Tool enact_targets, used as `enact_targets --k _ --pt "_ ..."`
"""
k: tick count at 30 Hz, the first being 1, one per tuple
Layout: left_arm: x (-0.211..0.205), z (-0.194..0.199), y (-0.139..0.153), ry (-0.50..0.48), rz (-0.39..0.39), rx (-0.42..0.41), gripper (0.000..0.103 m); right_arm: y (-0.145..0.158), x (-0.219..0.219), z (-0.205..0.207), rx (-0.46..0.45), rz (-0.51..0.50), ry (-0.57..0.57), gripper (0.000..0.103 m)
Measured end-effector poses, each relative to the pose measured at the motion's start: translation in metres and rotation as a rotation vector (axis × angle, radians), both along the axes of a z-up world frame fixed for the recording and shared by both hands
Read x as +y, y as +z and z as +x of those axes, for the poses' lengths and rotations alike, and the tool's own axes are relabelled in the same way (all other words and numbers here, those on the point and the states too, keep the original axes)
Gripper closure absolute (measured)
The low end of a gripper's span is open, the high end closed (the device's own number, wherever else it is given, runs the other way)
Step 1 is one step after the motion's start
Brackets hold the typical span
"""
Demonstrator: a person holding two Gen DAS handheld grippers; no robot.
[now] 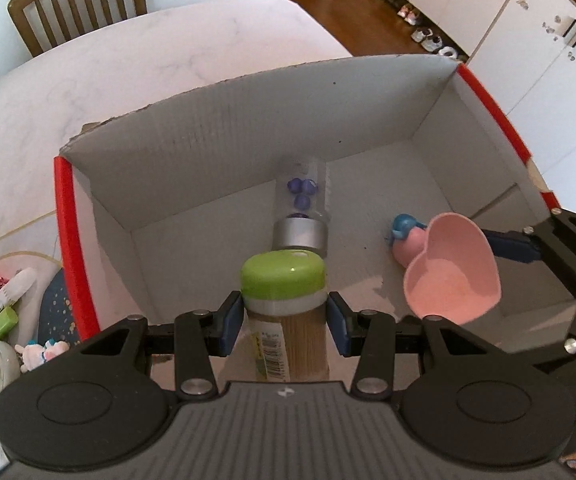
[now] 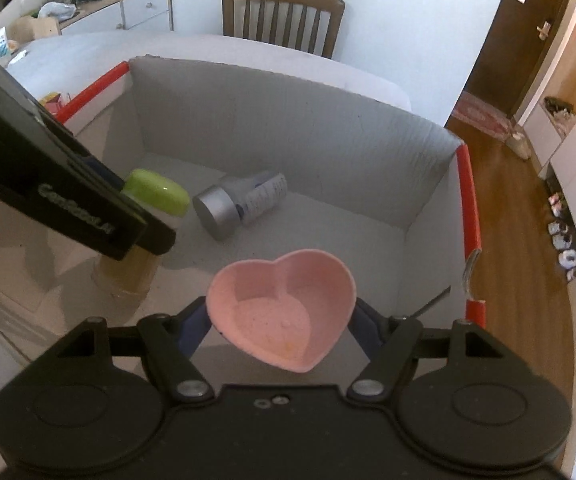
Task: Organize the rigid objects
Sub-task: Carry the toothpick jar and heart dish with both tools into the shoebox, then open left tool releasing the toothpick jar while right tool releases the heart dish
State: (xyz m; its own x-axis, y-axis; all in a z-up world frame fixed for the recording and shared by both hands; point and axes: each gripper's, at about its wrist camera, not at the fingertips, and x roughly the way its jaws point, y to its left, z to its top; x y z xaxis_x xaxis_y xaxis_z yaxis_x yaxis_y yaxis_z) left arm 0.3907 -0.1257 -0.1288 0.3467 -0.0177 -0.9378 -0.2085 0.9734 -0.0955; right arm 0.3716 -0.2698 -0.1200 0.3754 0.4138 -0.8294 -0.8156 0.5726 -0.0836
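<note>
Toothpicks fill a tall clear jar [image 1: 288, 320] with a bright green lid, a white ring under the lid and a paper label with a bar code down its side. The left gripper [image 1: 286, 320] squeezes this jar just under the lid, with one blue pad on each side, and holds it upright inside the box [image 1: 248, 120]. The box is big and open on top, with grey walls, a grey floor and red edges. A see-through bottle [image 1: 301, 208] with a silver cap lies on its side on the box floor, close to the far wall, and it has small purple balls inside. A pink heart-shaped dish [image 2: 284, 312] is gripped by the right gripper [image 2: 282, 320], whose blue pads press on its two sides, and it hangs above the box floor on the right side of the box. A little pink toy with a blue top [image 1: 405, 240] lies on the box floor right behind the dish. The box sits on a white table [image 1: 88, 80], and a brown wooden chair [image 1: 76, 4] stands past the far side of the table.
</note>
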Motion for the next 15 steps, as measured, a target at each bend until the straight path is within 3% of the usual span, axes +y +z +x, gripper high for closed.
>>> enact_targets --k 15 --pt "0.001 0.012 -0.019 0.022 0.029 0.052 0.059 -0.005 0.008 0.003 0.032 -0.079 -0.008 0.030"
